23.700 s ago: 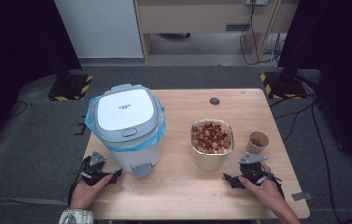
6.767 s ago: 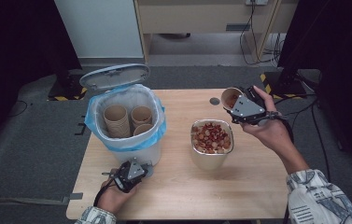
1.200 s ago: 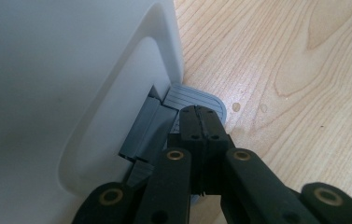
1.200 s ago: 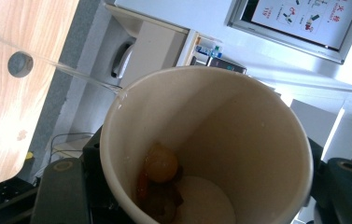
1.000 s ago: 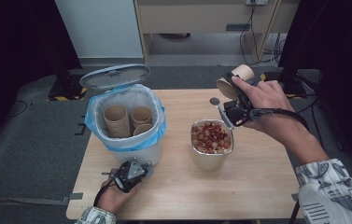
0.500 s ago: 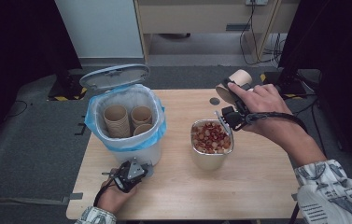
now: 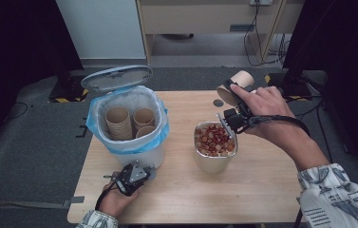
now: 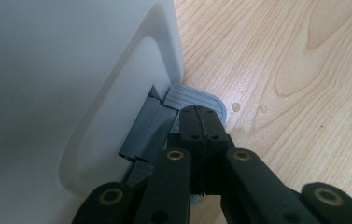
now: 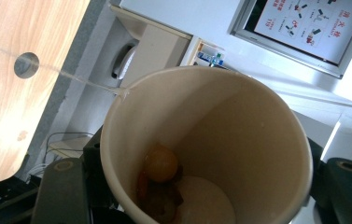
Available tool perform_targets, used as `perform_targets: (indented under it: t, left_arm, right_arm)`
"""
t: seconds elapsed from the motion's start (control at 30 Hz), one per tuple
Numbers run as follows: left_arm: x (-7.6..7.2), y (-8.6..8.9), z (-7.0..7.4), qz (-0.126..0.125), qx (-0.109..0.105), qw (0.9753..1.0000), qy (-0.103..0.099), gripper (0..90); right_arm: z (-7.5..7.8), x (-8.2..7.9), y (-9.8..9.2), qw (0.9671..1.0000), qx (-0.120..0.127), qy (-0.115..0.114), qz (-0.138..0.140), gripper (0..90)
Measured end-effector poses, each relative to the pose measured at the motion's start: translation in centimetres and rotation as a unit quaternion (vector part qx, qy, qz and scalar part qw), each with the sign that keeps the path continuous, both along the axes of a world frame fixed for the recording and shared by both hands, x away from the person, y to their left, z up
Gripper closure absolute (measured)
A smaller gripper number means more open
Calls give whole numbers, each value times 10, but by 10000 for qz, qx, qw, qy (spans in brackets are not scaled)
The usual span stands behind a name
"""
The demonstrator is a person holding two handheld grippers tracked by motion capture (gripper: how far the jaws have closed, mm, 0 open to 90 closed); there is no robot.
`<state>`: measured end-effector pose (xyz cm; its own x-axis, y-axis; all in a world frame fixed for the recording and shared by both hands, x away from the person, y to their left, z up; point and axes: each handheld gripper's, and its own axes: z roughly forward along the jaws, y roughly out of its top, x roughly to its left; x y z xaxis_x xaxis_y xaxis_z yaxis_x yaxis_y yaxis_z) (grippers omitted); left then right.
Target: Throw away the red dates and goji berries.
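Observation:
A white pedal bin (image 7: 136, 156) with a blue liner stands at the table's left, its lid (image 7: 116, 77) raised. Several paper cups (image 7: 118, 122) stand inside it. My left gripper (image 7: 143, 171) is shut, and its tip (image 8: 201, 116) presses on the grey pedal (image 8: 197, 97) at the bin's foot. My right gripper (image 7: 231, 97) is shut on a tan paper cup (image 7: 237, 87), held tilted in the air just beyond a metal bowl (image 7: 212, 163) of red fruit (image 7: 214, 140). Inside the cup (image 9: 239, 121) lie a few fruit pieces (image 9: 160, 163).
A small dark round disc (image 7: 218, 102) sits in the tabletop near the far edge, also seen from the right gripper (image 9: 26, 64). Bare wood (image 7: 262, 185) lies in front of the bowl and to its right. A cabinet stands behind the table.
My right gripper has carried the cup a little down and to the left, closer to the bowl. The left gripper and the bin lid have not moved.

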<state>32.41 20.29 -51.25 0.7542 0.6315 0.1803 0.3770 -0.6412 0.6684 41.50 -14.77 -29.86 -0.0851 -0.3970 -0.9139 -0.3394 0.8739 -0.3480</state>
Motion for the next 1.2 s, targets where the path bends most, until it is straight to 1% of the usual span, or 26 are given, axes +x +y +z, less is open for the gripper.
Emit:
perform_targets:
  t: [0.1, 0.33, 0.37, 0.47, 0.57, 0.67, 0.7, 0.77, 0.83, 1.0, 1.17, 1.2]
  left_arm:
    - [0, 0, 0, 5, -2, 10000, -1, 897]
    - [0, 0, 0, 0, 0, 10000, -3, 897]
    - [0, 0, 0, -1, 0, 10000, -1, 897]
    - [0, 0, 0, -2, -3, 10000, -1, 897]
    - [0, 0, 0, 0, 1, 10000, 0, 897]
    - [0, 0, 0, 2, -2, 10000, -1, 897]
    - [0, 0, 0, -2, 0, 10000, -3, 897]
    - [0, 0, 0, -2, -2, 10000, -2, 897]
    - [0, 0, 0, -3, 1, 10000, -3, 897]
    - [0, 0, 0, -6, 0, 10000, -8, 897]
    - [0, 0, 0, -6, -4, 10000, -4, 897]
    - [0, 0, 0, -6, -3, 10000, -8, 897]
  right_arm:
    - [0, 0, 0, 9999, -86, -57, 14, 320]
    - [-2, 0, 1, 9999, -124, -85, 18, 320]
    - [-2, -1, 3, 9998, -174, -102, 53, 320]
    - [-3, -1, 3, 9998, -146, -103, 41, 320]
    - [-5, -1, 4, 9996, -224, -136, 47, 320]
    - [-6, -1, 4, 9997, -212, -131, 60, 320]
    - [-7, -1, 5, 9995, -278, -163, 67, 320]
    - [-7, -1, 5, 9994, -300, -169, 84, 320]
    - [-8, -2, 5, 9995, -250, -175, 67, 320]
    - [-9, -2, 5, 9994, -267, -195, 103, 320]
    - [-11, -3, 6, 9996, -198, -176, 92, 320]
    - [-11, -2, 6, 9995, -229, -174, 116, 320]
